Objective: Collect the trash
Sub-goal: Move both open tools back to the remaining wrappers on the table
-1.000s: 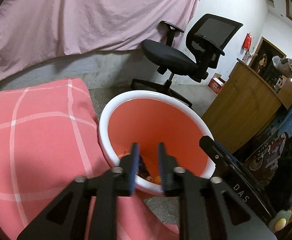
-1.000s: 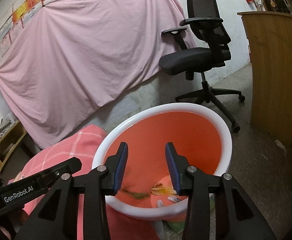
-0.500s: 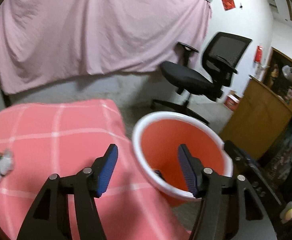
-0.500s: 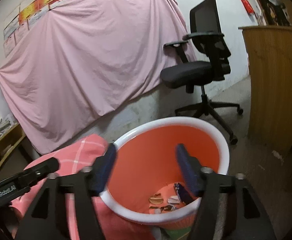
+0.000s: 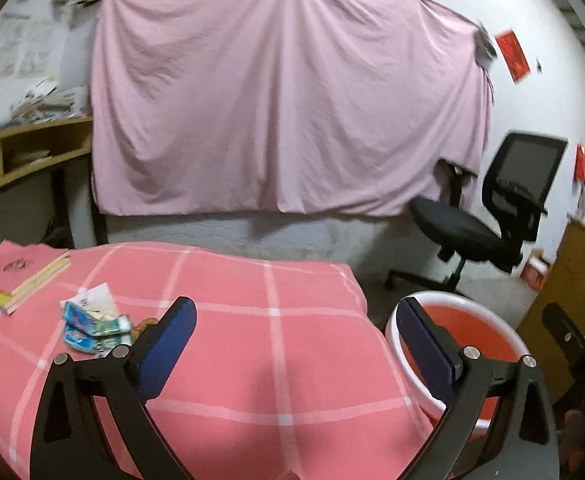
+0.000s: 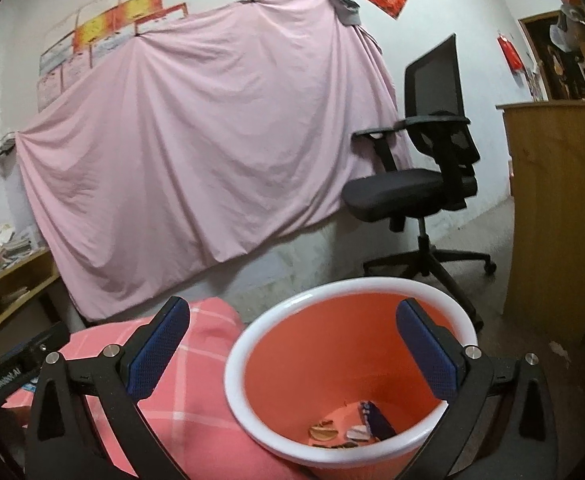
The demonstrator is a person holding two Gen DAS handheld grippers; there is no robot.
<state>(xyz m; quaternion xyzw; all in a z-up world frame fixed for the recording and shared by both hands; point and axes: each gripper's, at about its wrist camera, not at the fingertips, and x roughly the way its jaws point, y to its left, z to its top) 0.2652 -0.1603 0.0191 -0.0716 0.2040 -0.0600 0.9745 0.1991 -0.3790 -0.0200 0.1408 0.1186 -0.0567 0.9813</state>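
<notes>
Left gripper [image 5: 294, 340] open, empty. Wrappers [image 5: 92, 326] sit ahead-left of it on the pink surface [image 5: 252, 344], roughly three in one cluster, long axes left-right. Right gripper [image 6: 292, 344] open, empty, above one bin [image 6: 276, 312]. Left gripper is nearer the trash.

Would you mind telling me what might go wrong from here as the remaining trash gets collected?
1. The wrappers lie bunched on the soft cloth; the open left gripper may pinch fabric with them or leave some behind.
2. The books lie close beside the wrappers and could get nudged.
3. The bin stands tight against the draped cloth; a snagged cloth or a bump from the open right gripper above it might tip it.
</notes>
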